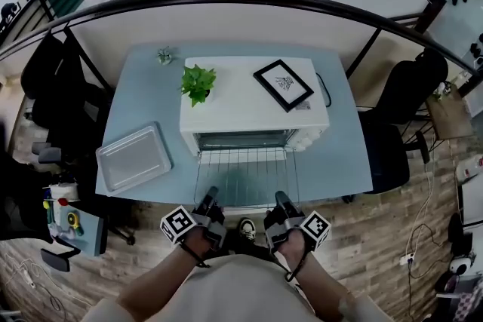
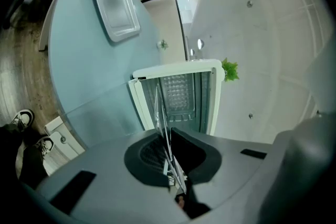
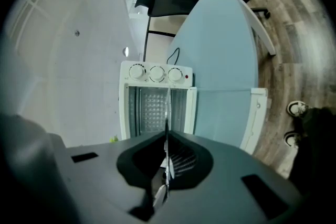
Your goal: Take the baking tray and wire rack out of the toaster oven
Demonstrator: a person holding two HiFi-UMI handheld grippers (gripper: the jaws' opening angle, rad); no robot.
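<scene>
- The left hand-held gripper point(image 1: 209, 196) has its jaws clamped together on the near edge of the rack point(image 1: 245, 173).
- The right hand-held gripper point(image 1: 281, 197) is clamped on the same edge, to the right of the left one.
- The rack lies level between them, over the worktop's point(image 1: 339, 154) near edge, its far edge at the oven's point(image 1: 253, 105) mouth.
- The tray point(image 1: 134, 157) lies flat on the worktop, left of the oven and apart from it.
- A plant point(image 1: 198, 81) and a frame point(image 1: 283, 84) rest on the oven's top.
</scene>
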